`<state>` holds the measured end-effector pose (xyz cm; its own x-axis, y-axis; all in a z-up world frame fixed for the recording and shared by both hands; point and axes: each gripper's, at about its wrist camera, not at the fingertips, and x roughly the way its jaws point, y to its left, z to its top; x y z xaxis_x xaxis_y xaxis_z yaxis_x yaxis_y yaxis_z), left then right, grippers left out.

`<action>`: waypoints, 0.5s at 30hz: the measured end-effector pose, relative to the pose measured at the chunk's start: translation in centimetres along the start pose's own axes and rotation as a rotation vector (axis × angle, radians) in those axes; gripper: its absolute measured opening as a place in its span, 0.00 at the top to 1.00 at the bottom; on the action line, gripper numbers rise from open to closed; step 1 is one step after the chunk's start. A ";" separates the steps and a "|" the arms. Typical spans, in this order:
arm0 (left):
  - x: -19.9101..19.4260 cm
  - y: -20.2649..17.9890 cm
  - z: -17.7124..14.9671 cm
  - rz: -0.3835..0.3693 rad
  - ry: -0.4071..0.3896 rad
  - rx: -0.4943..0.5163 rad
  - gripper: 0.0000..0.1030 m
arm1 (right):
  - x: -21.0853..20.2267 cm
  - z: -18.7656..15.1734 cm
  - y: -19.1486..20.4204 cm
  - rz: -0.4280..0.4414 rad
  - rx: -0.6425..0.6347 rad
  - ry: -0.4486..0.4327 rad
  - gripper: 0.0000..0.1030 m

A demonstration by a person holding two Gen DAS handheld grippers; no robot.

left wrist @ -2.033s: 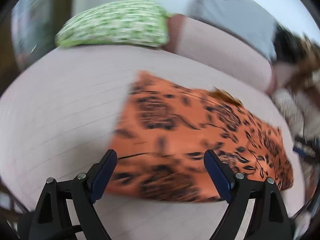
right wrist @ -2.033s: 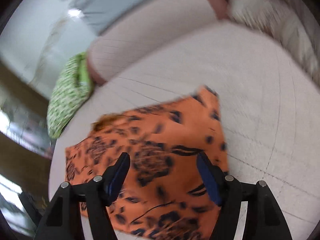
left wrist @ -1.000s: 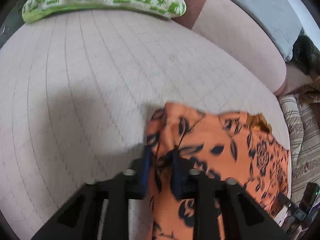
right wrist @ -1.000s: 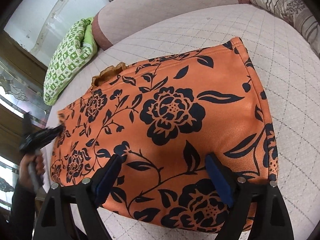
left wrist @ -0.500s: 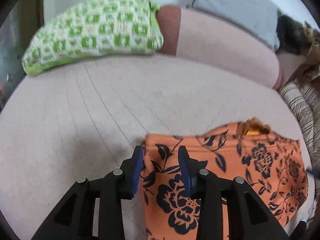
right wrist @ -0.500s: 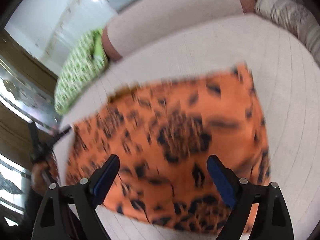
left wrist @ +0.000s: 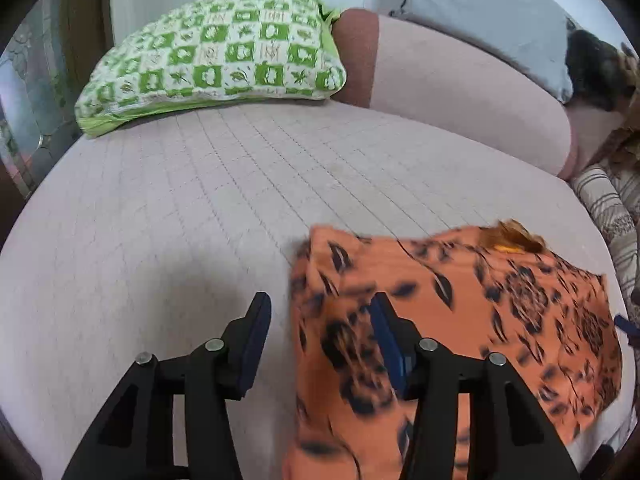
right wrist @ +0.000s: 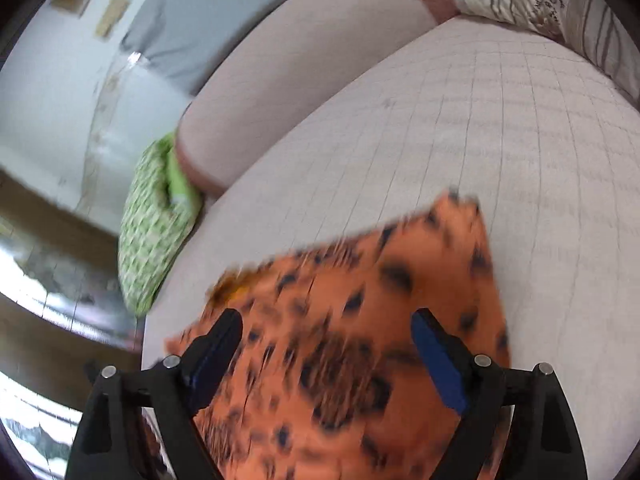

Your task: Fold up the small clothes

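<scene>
An orange garment [left wrist: 480, 300] with a black flower print lies folded flat on the pale quilted sofa seat [left wrist: 200, 200]. My left gripper [left wrist: 320, 336] hovers over its left edge with its jaws opening. That edge lies below and between the fingers, and the pads do not press on it. In the right wrist view the same garment [right wrist: 360, 340] is blurred and spreads beneath my right gripper [right wrist: 326, 360], whose jaws stand wide open with nothing gripped. A brownish frill shows at the garment's far edge.
A green and white checked pillow [left wrist: 216, 60] leans at the back left against the sofa back [left wrist: 460, 92]. A grey cushion [left wrist: 480, 12] rests on top of that back. A striped beige cushion [left wrist: 612, 208] lies at the right end. Bare seat extends left of the garment.
My left gripper, shut on the garment's left edge a second ago, has opened, let it go and drawn back and up. My right gripper stayed open and also pulled back.
</scene>
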<state>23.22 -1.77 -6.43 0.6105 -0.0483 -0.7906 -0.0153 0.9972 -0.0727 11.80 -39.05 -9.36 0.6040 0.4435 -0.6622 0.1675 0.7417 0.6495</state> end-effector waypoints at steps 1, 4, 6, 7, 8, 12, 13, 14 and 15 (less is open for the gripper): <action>-1.2 -0.1 -1.0 0.015 -0.003 0.001 0.43 | -0.7 -1.3 0.0 0.003 0.011 0.002 0.14; -2.9 -1.1 -3.7 0.037 0.008 -0.006 0.35 | -1.5 -5.1 0.3 -0.036 0.007 0.019 0.14; -3.7 -1.8 -5.4 0.046 0.019 -0.015 0.35 | -2.0 -7.1 0.7 -0.090 -0.041 0.022 0.14; -4.0 -2.3 -6.1 0.037 0.022 -0.015 0.35 | -2.0 -7.9 0.9 -0.100 -0.065 0.024 0.14; -3.9 -2.8 -6.5 0.023 0.033 -0.007 0.35 | -2.1 -8.2 0.7 -0.100 -0.079 0.027 0.14; -3.5 -4.6 -8.3 0.028 0.078 0.038 0.35 | 0.0 -8.5 -1.5 -0.155 -0.029 0.078 0.14; -3.5 -4.9 -8.5 0.039 0.092 0.047 0.35 | -0.4 -8.3 -1.1 -0.154 -0.017 0.065 0.14; -3.9 -5.0 -8.6 0.040 0.095 0.047 0.35 | -1.0 -8.2 -0.5 -0.152 -0.014 0.058 0.14; -4.4 -5.0 -8.6 0.032 0.081 0.042 0.35 | -2.0 -8.3 0.5 -0.129 -0.029 0.032 0.14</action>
<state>13.76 -7.05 -7.81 0.5444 -0.0192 -0.8386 0.0004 0.9997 -0.0226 4.26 -35.41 -10.84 0.5535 0.3588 -0.7516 0.2195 0.8077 0.5472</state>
